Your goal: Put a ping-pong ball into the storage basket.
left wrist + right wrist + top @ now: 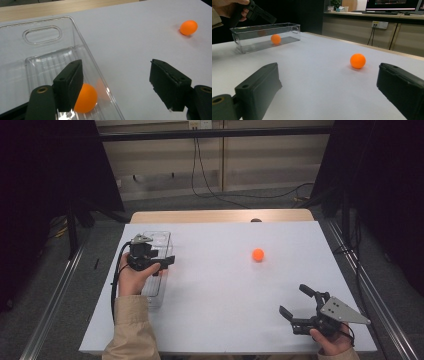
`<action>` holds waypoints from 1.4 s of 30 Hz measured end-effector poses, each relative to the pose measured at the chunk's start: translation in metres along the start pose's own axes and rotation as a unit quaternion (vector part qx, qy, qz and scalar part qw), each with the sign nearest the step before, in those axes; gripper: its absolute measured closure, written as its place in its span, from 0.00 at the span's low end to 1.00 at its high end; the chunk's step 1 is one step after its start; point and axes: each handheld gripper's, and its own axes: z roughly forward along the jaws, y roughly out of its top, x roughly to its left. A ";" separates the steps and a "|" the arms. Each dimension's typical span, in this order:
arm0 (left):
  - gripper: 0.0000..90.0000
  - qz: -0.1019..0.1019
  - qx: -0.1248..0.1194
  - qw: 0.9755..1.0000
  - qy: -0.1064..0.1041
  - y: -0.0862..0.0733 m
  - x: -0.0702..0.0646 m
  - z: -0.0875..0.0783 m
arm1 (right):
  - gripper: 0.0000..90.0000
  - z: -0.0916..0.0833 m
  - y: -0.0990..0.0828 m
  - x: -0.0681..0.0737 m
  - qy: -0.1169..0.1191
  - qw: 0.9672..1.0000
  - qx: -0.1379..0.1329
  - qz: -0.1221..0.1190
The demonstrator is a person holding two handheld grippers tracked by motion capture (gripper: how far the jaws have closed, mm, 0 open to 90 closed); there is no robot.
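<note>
1. Right gripper (296,304): held low over the near right corner of the table (215,320), jaws spread wide with nothing between them; they point up the table and slightly leftward.
2. Loose orange ball (258,254): lies ahead of the right gripper and a little to its left, well apart from it, resting free on the white surface. In the right gripper view the ball (357,60) sits between the lines of the two jaws, nearer the right-hand one. A ball has no long axis, so any approach heading would serve.
3. Nearer hand: the right gripper stands closer to this ball than the left, judged from the high view.
4. Left gripper (160,265): held above the clear bin (160,292), jaws apart and gripping nothing, one jaw over the bin and the other outside its long wall.
5. Binned ball (85,98): lies on the bin floor just below the left gripper's inner jaw.
6. Clear bin: long axis runs away from the person, far across the table from the right gripper.
</note>
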 end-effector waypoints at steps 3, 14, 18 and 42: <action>0.29 0.006 0.001 1.000 -0.003 0.001 -0.003 0.001 | 0.04 0.000 0.000 0.000 -0.001 1.000 0.001 -0.001; 0.24 0.011 0.004 1.000 -0.010 0.005 -0.012 0.006 | 0.04 0.001 0.000 0.000 0.000 1.000 0.001 -0.001; 0.22 0.013 0.006 1.000 -0.016 0.006 -0.016 0.008 | 0.05 0.001 0.000 0.000 0.001 1.000 0.001 -0.002; 0.14 0.031 0.010 0.999 -0.029 0.011 -0.038 0.025 | 0.05 0.001 0.000 0.000 0.002 1.000 0.002 -0.003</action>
